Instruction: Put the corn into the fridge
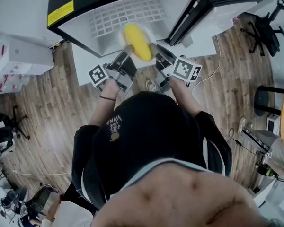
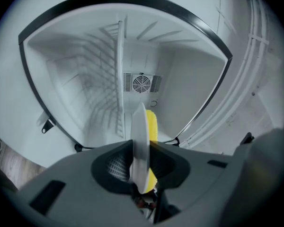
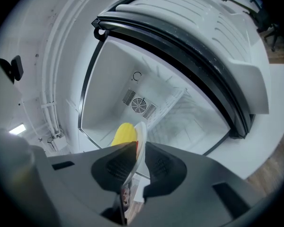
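- The corn [image 1: 137,41] lies on a white plate [image 2: 140,141] carried between the two grippers, just at the open mouth of the fridge [image 2: 189,89].
- The left gripper [image 1: 127,51] has its jaws closed down on the plate's left rim. From it, the corn lies just to the right.
- The right gripper [image 1: 155,50] is pinched nearly together on the plate's right rim, with the corn just to its left.
- The corn's long axis runs near to far, its far end leaning slightly left, so it points into the fridge rather than across the opening.
- Neither hand is nearer; the corn sits midway between them.
- The open cavity lies straight ahead on the far side, with the fan grille [image 2: 142,83] on its back wall. I judge the next move to be a level push forward by both hands together.
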